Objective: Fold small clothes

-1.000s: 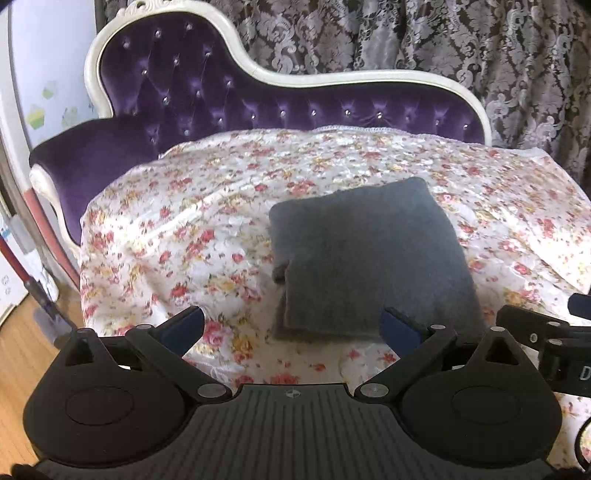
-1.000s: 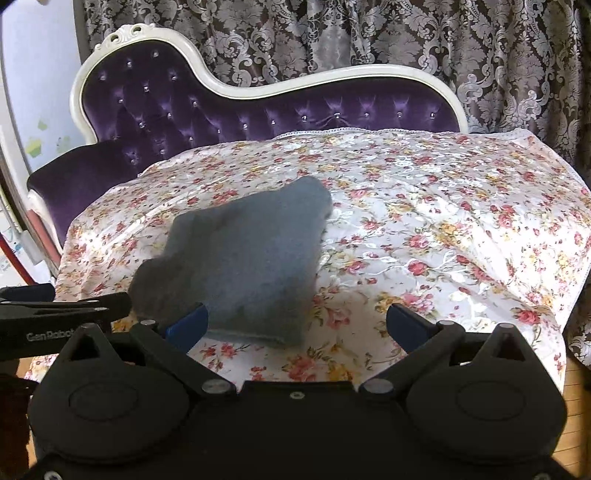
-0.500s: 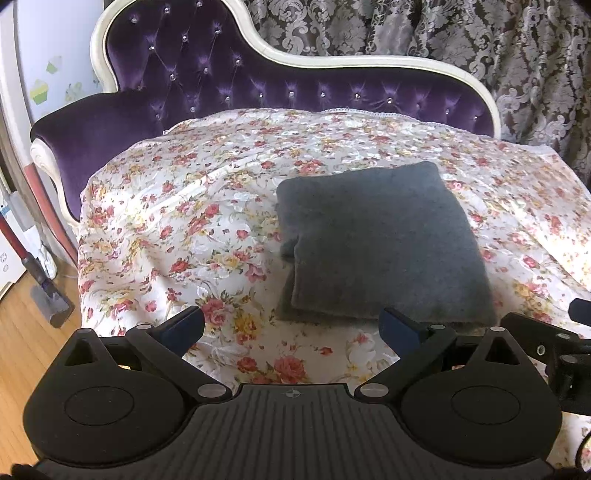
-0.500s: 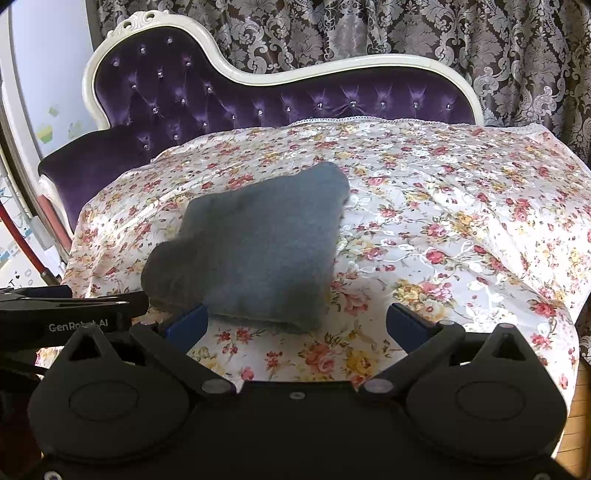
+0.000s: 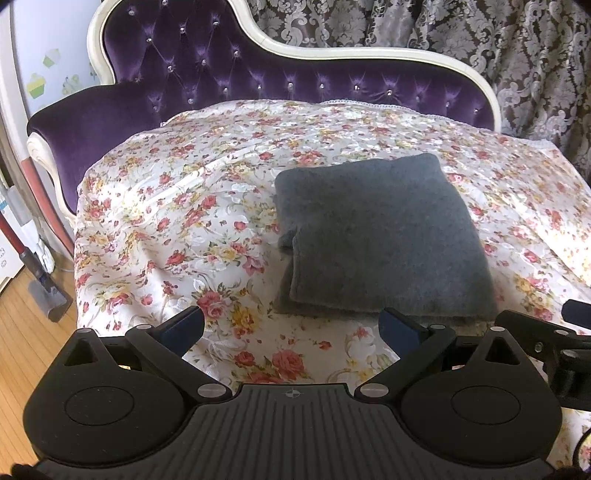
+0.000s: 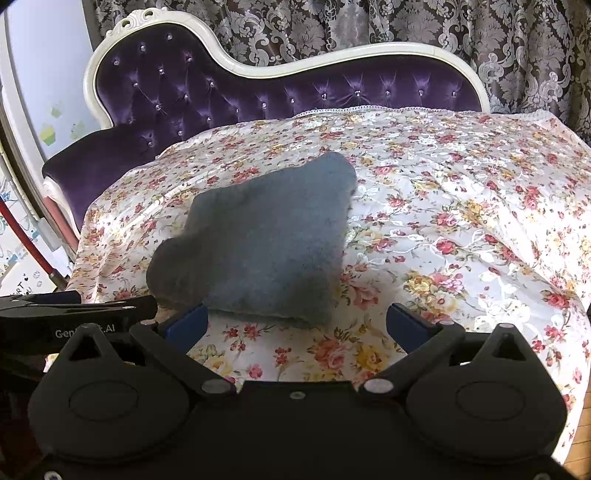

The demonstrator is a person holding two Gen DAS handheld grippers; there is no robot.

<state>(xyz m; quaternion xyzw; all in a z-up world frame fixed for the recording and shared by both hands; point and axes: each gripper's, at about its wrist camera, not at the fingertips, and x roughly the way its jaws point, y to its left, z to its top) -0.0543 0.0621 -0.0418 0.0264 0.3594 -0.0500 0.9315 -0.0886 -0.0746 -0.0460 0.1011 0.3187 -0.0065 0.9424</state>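
Note:
A grey knit garment (image 5: pixel 376 236) lies folded into a thick rectangle on the floral sheet (image 5: pixel 177 221); it also shows in the right wrist view (image 6: pixel 262 240). My left gripper (image 5: pixel 291 326) is open and empty, just short of the garment's near edge. My right gripper (image 6: pixel 295 323) is open and empty, its left pad close to the garment's near edge. The right gripper shows at the right edge of the left wrist view (image 5: pixel 565 332), and the left gripper at the left edge of the right wrist view (image 6: pixel 74 314).
The sheet covers a purple tufted chaise (image 5: pixel 258 85) with a white frame. Patterned curtains (image 6: pixel 406 22) hang behind. A red-handled vacuum (image 5: pixel 40 280) stands on the wooden floor (image 5: pixel 22 332) at the left. The sheet's right edge (image 6: pixel 576 314) drops off.
Both grippers have moved forward and lower toward the garment, which now looks larger and closer. Both stay open. The garment has not moved.

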